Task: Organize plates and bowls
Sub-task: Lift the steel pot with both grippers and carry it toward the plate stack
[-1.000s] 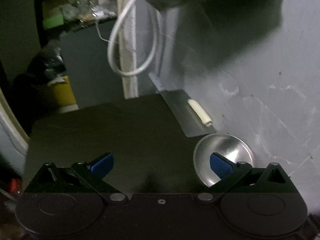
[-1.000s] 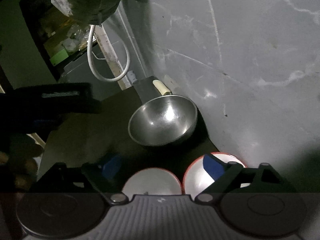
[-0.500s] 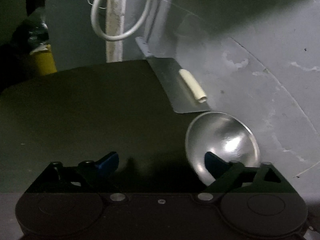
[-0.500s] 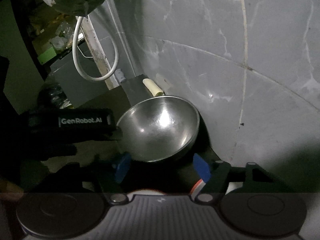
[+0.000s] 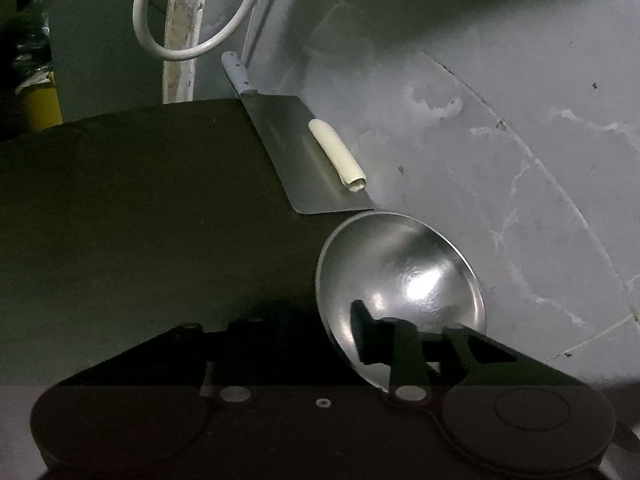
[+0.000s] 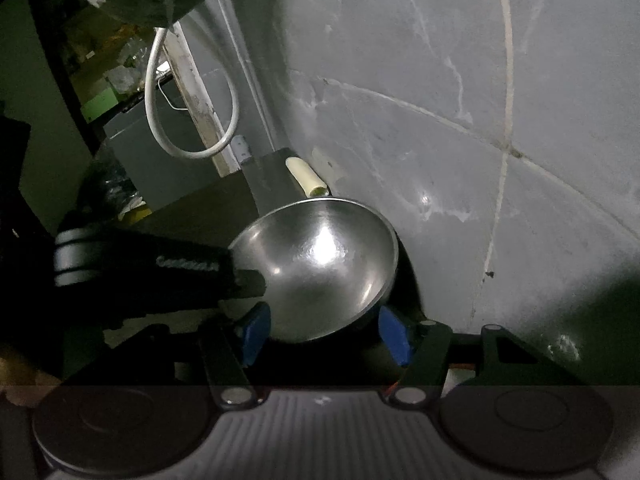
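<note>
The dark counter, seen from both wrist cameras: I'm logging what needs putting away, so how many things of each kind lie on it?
Round shiny steel bowl: 1
Broad steel cleaver with a grey handle: 1
Small cream-coloured rolled tube, lying on the cleaver's blade: 1
Total: 3

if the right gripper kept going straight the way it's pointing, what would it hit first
Most likely the steel bowl: it sits directly ahead of the right gripper, whose closing jaws flank its near side. Whether the pads already touch is unclear.
</note>
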A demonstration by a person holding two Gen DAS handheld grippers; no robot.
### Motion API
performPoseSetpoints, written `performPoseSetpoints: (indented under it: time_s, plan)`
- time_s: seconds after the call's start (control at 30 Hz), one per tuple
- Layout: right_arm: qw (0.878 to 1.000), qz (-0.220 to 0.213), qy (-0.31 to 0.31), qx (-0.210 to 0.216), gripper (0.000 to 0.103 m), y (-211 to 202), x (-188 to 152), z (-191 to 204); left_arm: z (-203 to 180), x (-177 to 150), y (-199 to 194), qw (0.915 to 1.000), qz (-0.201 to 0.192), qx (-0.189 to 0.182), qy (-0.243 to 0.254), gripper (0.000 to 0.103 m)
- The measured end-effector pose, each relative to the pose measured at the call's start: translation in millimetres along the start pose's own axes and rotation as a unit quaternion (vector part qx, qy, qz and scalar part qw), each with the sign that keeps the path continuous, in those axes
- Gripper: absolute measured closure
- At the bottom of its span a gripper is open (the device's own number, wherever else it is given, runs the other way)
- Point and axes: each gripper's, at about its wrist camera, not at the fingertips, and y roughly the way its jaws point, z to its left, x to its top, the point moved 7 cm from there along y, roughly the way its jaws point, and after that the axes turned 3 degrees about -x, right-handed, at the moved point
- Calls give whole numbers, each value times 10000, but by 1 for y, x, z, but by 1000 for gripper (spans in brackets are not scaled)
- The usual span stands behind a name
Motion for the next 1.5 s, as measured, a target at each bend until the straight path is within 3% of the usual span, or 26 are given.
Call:
performPoseSetpoints:
  time_s: [0.07, 0.23, 0.37, 0.53, 0.77, 0.97, 1.23, 1.5]
  plan:
    - [10000, 64, 35, 17, 41, 4, 1, -3, 2, 0, 1, 10000, 33, -49, -52, 86]
    - [9999, 74, -18, 146, 48, 6, 1, -4, 4, -3, -4, 9999, -56, 35, 77, 86]
    - [9992, -159, -74, 366, 49, -10, -2, 1, 3, -4, -27, 9991, -395, -21, 161, 86]
    - [9950, -696, -149, 698, 51, -51, 4, 12, -8, -2, -81, 9938, -1061, -84, 314, 85]
    - [9845, -1363, -383, 1032, 54, -135, 6, 34, -31, -14, -180, 9793, -1959, -95, 499, 85]
    - [9773, -1466, -795, 1309, 54, -209, -26, 53, -34, -67, -261, 9729, -2295, -67, 279, 84]
    - [9688, -1491, -1125, 1627, 54, -311, -104, 75, -29, -175, -362, 9635, -2656, -294, -143, 84]
    - [9642, -1370, -1481, 1720, 54, -380, -170, 90, -19, -254, -416, 9621, -2687, -216, -419, 85]
